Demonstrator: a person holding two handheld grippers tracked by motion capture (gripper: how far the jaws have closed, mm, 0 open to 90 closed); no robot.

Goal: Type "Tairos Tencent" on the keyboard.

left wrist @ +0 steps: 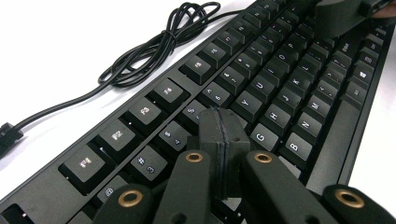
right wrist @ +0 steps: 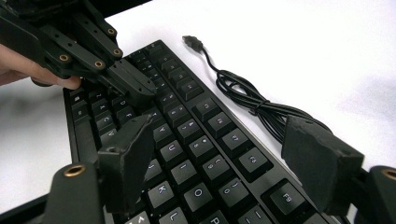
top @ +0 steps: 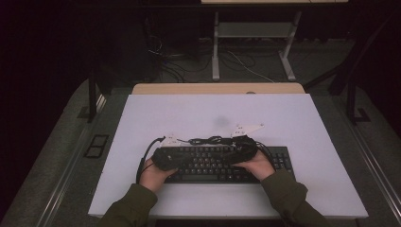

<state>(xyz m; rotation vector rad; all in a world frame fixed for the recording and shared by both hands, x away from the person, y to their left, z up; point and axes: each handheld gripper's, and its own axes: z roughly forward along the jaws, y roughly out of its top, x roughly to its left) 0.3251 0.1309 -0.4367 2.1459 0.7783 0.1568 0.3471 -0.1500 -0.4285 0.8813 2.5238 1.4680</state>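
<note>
Near the white table's (top: 142,118) front edge, one black keyboard (top: 213,163) lies; left gripper (left wrist: 223,140) closed empty, right gripper (right wrist: 224,158) open.

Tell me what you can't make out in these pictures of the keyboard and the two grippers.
- High view: the keyboard's middle keys, hidden under both hands and grippers; key legends too small.
- Left gripper view: whether the shut left gripper touches a key; its own fingers block the contact spot.
- Right gripper view: the keyboard's near end, cut off by the bottom edge and the open right gripper.
- Right gripper view: the coiled cable partly hidden behind one finger.
</note>
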